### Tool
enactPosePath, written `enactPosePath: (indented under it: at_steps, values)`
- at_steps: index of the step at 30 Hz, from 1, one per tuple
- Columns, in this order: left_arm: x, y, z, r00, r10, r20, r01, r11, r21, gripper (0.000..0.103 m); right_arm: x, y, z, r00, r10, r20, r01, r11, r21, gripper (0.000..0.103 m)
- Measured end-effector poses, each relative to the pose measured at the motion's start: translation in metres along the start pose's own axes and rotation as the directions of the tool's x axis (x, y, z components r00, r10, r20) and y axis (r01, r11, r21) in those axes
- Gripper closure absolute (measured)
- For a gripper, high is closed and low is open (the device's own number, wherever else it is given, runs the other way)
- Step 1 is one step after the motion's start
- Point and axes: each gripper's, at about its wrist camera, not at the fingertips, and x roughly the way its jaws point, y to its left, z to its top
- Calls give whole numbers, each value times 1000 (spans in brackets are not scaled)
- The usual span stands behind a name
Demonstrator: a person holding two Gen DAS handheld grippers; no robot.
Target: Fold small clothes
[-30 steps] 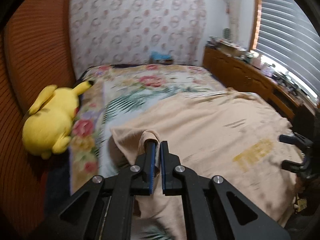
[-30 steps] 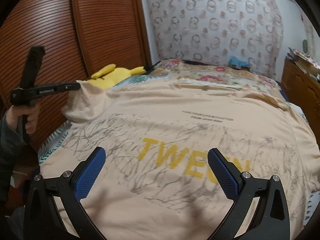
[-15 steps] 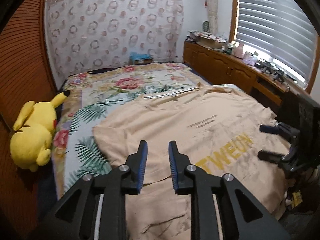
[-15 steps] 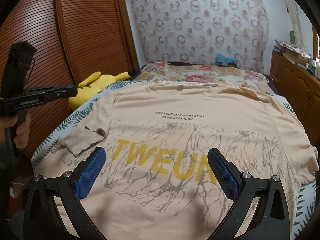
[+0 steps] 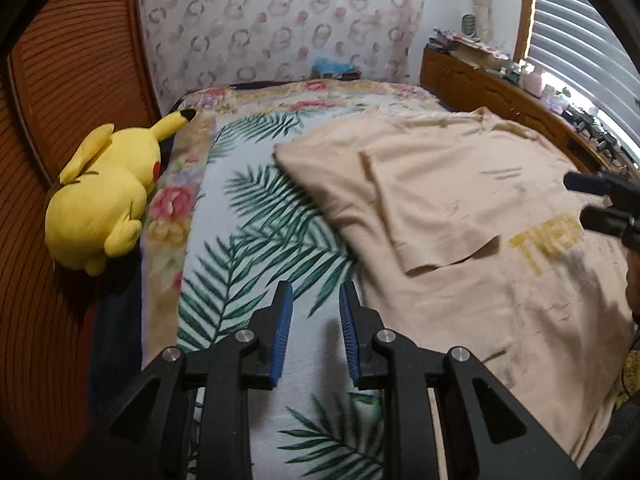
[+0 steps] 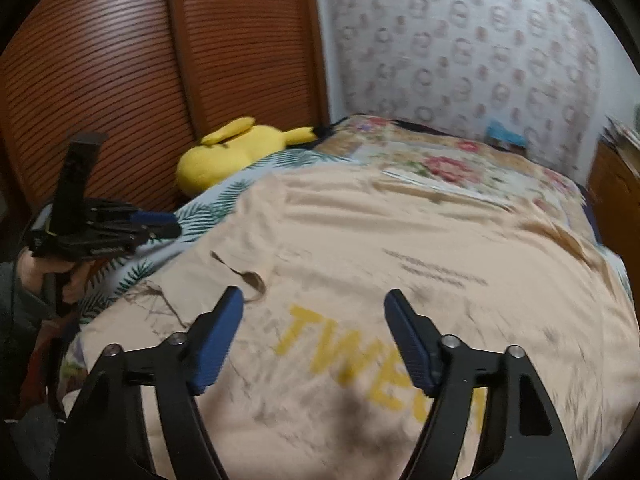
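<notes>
Beige cotton fills most of your view: the T-shirt (image 5: 460, 216) lies spread on the bed (image 5: 256, 216), printed side up with yellow lettering (image 6: 360, 356) across it. Its sleeve (image 5: 432, 208) on your left side is folded inward and rests flat on the shirt body. Your left gripper (image 5: 314, 320) hangs over the palm-leaf bedspread just beside the shirt's edge, its blue-padded fingers (image 5: 282, 332) a small gap apart and holding nothing. Your right gripper (image 6: 314, 328) hovers above the lettering with its fingers spread wide, also holding nothing. From the right wrist view you can see your left hand (image 6: 52, 276) wrapped around the other tool's handle. A yellow plush toy (image 5: 104, 196) lies at the bed's far left edge against the slatted wooden doors (image 6: 120, 60).
</notes>
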Motion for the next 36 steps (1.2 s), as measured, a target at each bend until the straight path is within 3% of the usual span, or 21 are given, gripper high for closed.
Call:
enactPosePath:
  at_steps: [5,13,17,26,29,34,36]
  values:
    - [12,2,-5,1000,18,-22,-18,1000,9,79,38,20,23,995,90,-48,-94,993,-75,50]
    - [15,7,-2,999,32,-25,-33,999,-8,60,75,41,30,984,144,-109,-155,983,-100,56]
    - [15,13,-3,999,16,-30,-17,999,-31,50,91,52,32,975,166,-146,-187,972,-140,64]
    - [10,10,-6,999,33,-16,-33,999,-22,49,133,74,34,956,175,-237,-223,956,-193,68]
    - [3,16,-8,1000,30,0,-30,999,-44,49,138,77,33,958,155,-240,-210,952,-223,68]
    - [-15,22,-7,998,40,46,-37,997,-72,49,140,71,33,962,141,-233,-196,953,-231,100]
    - [-20,21,-6,997,38,63,-33,996,-78,49,138,66,34,966,143,-217,-190,958,-216,101]
